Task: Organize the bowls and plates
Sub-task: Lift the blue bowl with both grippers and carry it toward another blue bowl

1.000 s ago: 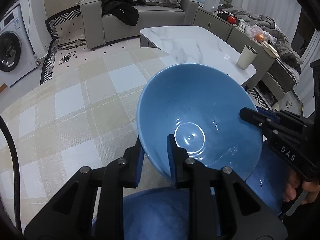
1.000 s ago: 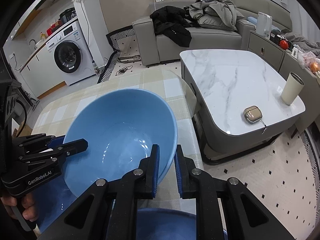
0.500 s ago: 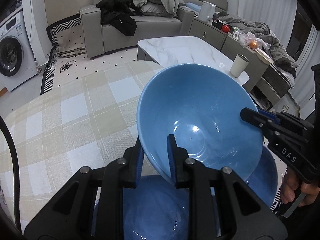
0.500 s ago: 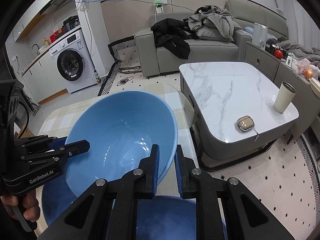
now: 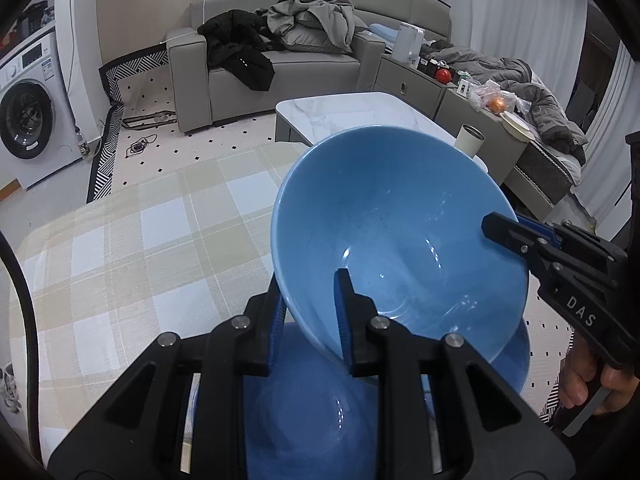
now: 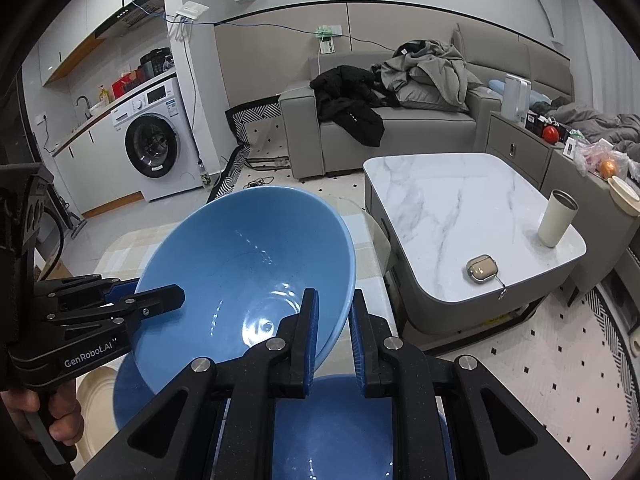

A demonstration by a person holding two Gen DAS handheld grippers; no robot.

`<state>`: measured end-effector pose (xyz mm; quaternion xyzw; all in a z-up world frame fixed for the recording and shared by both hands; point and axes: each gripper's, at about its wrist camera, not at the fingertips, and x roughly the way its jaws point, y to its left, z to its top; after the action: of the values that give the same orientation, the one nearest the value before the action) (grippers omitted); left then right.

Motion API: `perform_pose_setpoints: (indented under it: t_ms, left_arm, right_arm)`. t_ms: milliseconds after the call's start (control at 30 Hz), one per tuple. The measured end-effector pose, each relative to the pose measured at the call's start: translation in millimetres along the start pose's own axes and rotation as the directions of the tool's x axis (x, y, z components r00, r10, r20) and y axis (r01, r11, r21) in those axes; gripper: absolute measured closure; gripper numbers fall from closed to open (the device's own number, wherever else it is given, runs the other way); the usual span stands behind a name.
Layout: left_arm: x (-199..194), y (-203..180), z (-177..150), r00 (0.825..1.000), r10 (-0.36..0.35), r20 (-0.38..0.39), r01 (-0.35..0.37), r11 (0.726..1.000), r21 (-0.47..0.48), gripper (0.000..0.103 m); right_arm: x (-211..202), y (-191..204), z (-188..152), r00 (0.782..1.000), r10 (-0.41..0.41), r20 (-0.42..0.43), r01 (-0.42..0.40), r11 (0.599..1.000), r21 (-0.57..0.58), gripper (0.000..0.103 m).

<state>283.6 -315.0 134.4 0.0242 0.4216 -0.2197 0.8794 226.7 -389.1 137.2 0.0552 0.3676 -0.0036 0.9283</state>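
A large blue bowl (image 5: 400,232) hangs tilted in the air, held by both grippers on opposite sides of its rim. My left gripper (image 5: 310,284) is shut on the near rim in the left wrist view, with one finger inside and one outside. My right gripper (image 6: 334,300) is shut on the other side of the same bowl (image 6: 248,264). Each wrist view also shows the other gripper clamped on the rim: the right gripper (image 5: 504,232) and the left gripper (image 6: 160,296). Below the bowl sit another blue dish (image 5: 312,408), a blue plate (image 6: 128,396) and a cream plate (image 6: 94,396).
The dishes rest on a table with a checked cloth (image 5: 120,264). Beyond its far edge stands a marble coffee table (image 6: 452,208) with a cup (image 6: 556,220) and a small case (image 6: 482,268). A grey sofa (image 6: 400,132) and a washing machine (image 6: 154,148) lie further back.
Both grippers have risen together with the blue bowl held between them. The dishes below now sit lower in both views, and more of the room shows.
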Motion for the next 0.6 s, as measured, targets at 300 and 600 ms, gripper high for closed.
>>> perform_pose_setpoints:
  t_ms: [300, 600]
  left_arm:
    - [-32, 2, -9, 1.000, 0.005, 0.027, -0.005, 1.000, 0.002, 0.084]
    - [-66, -1, -33, 0.999, 0.020, 0.038, -0.020, 1.000, 0.007, 0.084]
  right_arm:
    - [-23, 12, -4, 1.000, 0.006, 0.029, -0.006, 1.000, -0.010, 0.087]
    - [-39, 21, -17, 0.998, 0.035, 0.055, -0.035, 0.999, 0.008, 0.087]
